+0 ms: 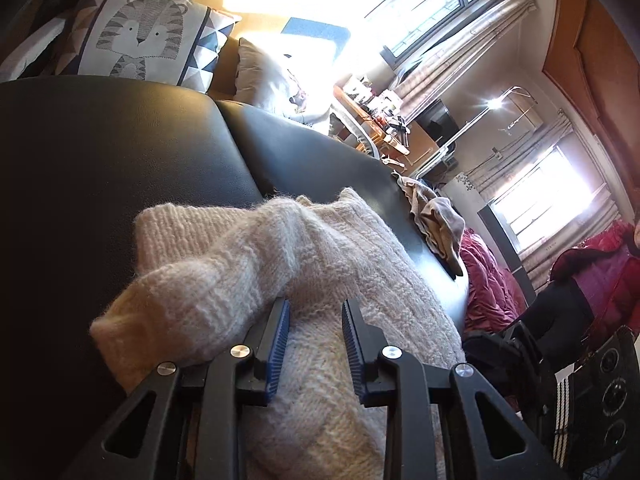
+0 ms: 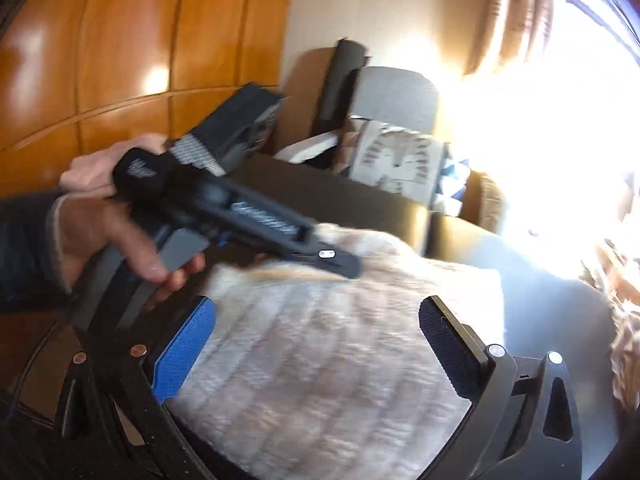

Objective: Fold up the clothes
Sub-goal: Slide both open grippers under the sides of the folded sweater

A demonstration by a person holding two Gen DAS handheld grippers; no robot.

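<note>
Cream wool, chunky and fuzzy: the knitted sweater (image 1: 320, 280) lies on the black leather sofa seat (image 1: 120, 152), already gathered into a rough packet, with one sleeve (image 1: 208, 280) thrown across its near left part. A tiger-print cushion (image 1: 140, 32) stands at the far left of the seat, and a beige garment (image 1: 436, 220) is heaped at its right edge, well apart from the sweater.

The left tool (image 1: 316, 312) hovers just over the sweater body, beside the sleeve. Its jaws stand narrowly apart and nothing is pinched between the blue pads (image 1: 280, 344); the knit shows in the gap, lying beneath them. From the right wrist view, a hand (image 2: 120, 236) carries that tool low over the far left of the sweater. The right tool (image 2: 316, 320) has its jaws spread wide on either side of the near end of the folded knit, with no pad visibly pressing on it, though this view is blurred.

The sweater looks soft, light and springy. I judge it will slump and stretch rather than hold a crease, and its loose fibres should give the pads good purchase. Best taken at a doubled edge or at the sleeve cuff, pinching through all layers so that none slides free.
</note>
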